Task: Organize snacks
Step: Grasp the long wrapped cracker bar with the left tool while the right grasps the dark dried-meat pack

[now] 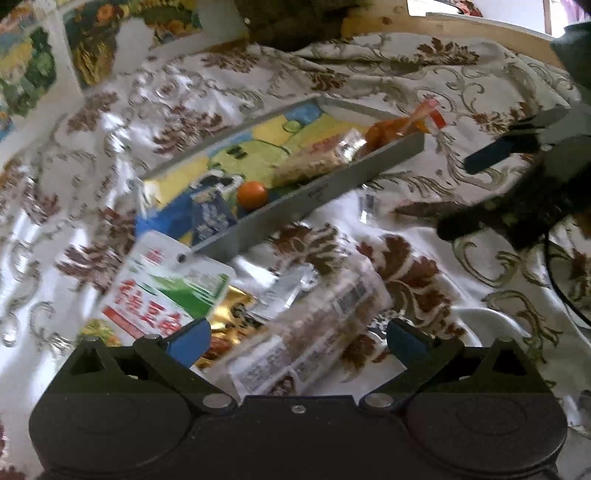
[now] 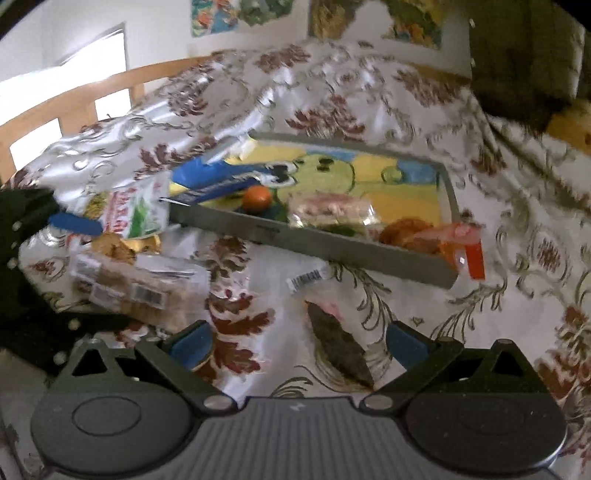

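Note:
A grey tray [image 1: 325, 188] [image 2: 332, 251] with a colourful cartoon bottom lies on the patterned cloth. In it are a small orange [image 1: 252, 195] [image 2: 257, 198], a clear packet of biscuits [image 1: 317, 158] [image 2: 332, 210], an orange snack bag [image 1: 399, 129] [image 2: 424, 232] and a dark blue packet [image 1: 212, 218] [image 2: 218, 188]. My left gripper [image 1: 299, 341] is open over a clear wrapped cracker pack [image 1: 314, 332] [image 2: 133, 291]. A white-green pouch [image 1: 166, 291] [image 2: 136, 214] and a gold packet [image 1: 236, 314] lie beside it. My right gripper [image 2: 299, 343] is open above a dark leaf-shaped snack [image 2: 340, 343] [image 1: 424, 210].
The floral cloth [image 1: 424, 277] [image 2: 498, 295] is rumpled behind the tray. A wooden rail [image 2: 92, 96] [image 1: 480, 29] runs along the far edge. Pictures hang on the wall [image 1: 33, 62]. A loose barcode wrapper [image 2: 310, 278] lies in front of the tray.

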{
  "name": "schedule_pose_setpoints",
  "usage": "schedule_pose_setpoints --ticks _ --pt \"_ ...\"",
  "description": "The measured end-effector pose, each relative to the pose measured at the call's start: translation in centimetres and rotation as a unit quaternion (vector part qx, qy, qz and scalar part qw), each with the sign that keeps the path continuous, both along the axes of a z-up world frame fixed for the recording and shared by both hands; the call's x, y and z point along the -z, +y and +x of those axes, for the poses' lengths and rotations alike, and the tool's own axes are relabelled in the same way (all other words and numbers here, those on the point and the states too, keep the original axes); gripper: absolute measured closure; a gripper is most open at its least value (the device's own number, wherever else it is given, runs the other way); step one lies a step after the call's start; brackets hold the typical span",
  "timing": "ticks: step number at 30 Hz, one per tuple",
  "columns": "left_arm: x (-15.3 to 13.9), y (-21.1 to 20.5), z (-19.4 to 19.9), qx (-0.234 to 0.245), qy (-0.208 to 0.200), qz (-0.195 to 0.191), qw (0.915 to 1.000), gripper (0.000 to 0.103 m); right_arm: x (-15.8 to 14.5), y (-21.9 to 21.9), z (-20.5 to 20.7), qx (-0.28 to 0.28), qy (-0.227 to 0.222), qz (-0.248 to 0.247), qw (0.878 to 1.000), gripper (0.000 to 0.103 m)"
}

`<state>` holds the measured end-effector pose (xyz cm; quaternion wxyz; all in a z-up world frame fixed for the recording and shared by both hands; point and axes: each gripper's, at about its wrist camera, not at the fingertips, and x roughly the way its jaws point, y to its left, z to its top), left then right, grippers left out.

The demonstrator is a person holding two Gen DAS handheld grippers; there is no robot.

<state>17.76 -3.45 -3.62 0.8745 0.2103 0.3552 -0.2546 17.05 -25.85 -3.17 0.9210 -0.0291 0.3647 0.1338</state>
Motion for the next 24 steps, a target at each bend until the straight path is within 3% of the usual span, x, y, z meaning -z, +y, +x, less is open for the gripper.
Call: schedule_pose_setpoints --ticks 9,14,19,24 --pt "0.7 0.3 0.9 0.002 0.036 -0.009 0.9993 0.004 2.0 -2.9 3.9 0.045 0.043 0.066 0.996 0.0" --pt "0.8 0.6 1.3 -0.006 0.051 -0.005 0.9987 0.011 3.3 -3.0 4.6 0.044 0.085 0.095 0.991 0.001" --pt "1.0 0.4 1.1 -0.003 0.049 0.018 0.9986 0.022 3.0 -2.3 4.2 0.031 0.1 0.102 0.989 0.008" --pt "0.9 0.1 0.5 0.009 0.036 0.04 0.9985 0.028 2.7 -0.7 3.4 0.0 0.111 0.082 0.99 0.024"
